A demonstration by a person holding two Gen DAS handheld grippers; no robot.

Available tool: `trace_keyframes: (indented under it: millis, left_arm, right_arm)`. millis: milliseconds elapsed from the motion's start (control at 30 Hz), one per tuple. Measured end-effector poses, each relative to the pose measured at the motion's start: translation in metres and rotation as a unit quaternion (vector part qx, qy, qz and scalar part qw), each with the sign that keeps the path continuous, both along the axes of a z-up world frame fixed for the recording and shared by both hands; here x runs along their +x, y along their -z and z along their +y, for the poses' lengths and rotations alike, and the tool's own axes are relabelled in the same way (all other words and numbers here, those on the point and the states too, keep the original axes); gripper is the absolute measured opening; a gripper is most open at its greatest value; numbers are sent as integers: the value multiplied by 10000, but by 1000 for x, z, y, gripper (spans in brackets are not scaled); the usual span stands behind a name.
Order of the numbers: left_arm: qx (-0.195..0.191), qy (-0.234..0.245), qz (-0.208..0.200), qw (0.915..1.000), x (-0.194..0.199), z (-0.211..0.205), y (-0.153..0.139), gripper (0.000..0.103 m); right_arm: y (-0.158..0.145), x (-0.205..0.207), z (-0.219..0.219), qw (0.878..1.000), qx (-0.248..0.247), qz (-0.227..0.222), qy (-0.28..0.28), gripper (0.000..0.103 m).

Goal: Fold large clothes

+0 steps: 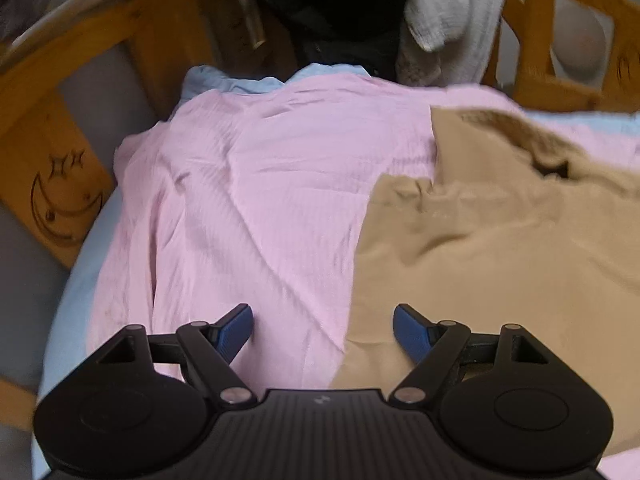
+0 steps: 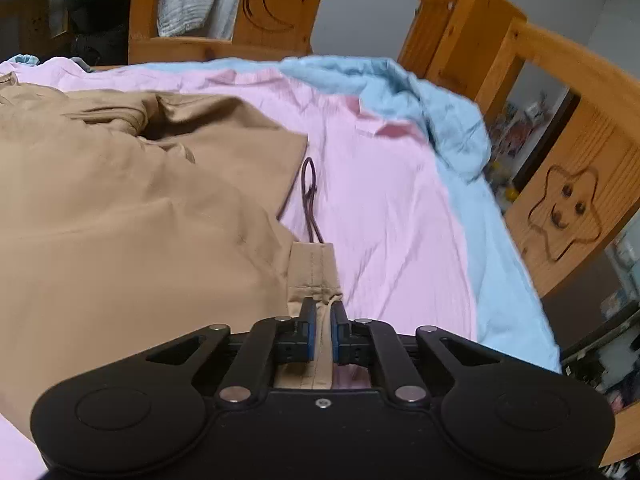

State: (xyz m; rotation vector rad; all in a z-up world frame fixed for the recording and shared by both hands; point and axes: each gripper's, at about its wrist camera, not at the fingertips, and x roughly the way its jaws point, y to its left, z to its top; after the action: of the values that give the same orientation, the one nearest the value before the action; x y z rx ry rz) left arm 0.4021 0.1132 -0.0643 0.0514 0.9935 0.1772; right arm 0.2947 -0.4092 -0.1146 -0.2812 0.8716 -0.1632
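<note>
A tan garment (image 1: 480, 248) lies crumpled on a pink sheet (image 1: 248, 184) that covers the bed. My left gripper (image 1: 323, 330) is open above the garment's left edge, its blue pads wide apart, nothing between them. In the right wrist view the same tan garment (image 2: 132, 200) fills the left half. A narrow hemmed corner (image 2: 314, 276) of it runs between the blue pads of my right gripper (image 2: 323, 332), which is shut on it. A dark drawstring (image 2: 310, 200) lies on the pink sheet (image 2: 380, 208) just beyond that corner.
Wooden bed rails carved with a moon and stars (image 1: 60, 200) and a star face (image 2: 564, 212) ring the bed. A light blue cover (image 2: 440, 120) is bunched at the far right corner. Black and white clothes (image 1: 400, 20) hang over the far rail.
</note>
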Motion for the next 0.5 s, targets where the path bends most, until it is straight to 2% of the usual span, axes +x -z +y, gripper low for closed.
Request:
trace_keyframes:
  millis: [33,67,100,133,167,233,267,333,433,500]
  left_arm:
    - [-112,-73,-68,9999,-5,4,-5,85]
    - [-239,-134,-161,9995,-11,8,-10,89]
    - [-365,-177,-264,9988,-19,11,-17,91]
    - [-527,-192,-379,9977,-29,14,-23,97]
    - [-696,-157,-476,9963,-39,16,-29,98]
    - [-1049,10,-640,9924,-66,19,-39,101]
    - [-1185,87,-654,9908,-76,19,-42,101]
    - [-1518,220,-629,9862,-98,17,-43,101]
    - [-2035,258,-514,9774,-117,18,-32,101]
    - [-2304,149,-488,9718,-122,19,-20,99]
  right_arm:
    - [-7,-3,0,9999,52,-91,-27,16]
    - [-14,-6,-2,9998,116,-189,-3,33]
    - [-23,-8,-7,9993,225,-298,53,44]
    - [-35,-15,-11,9982,406,-426,135,60]
    - [-44,-25,-15,9962,634,-550,234,64]
    - [-58,-42,-23,9908,1103,-674,391,66]
    - [-63,-54,-24,9871,1343,-728,480,70]
    - [-69,-80,-24,9790,1768,-745,685,72]
    - [-59,-113,-23,9634,2459,-453,970,72]
    - [-46,-126,-23,9470,2987,-269,1153,71]
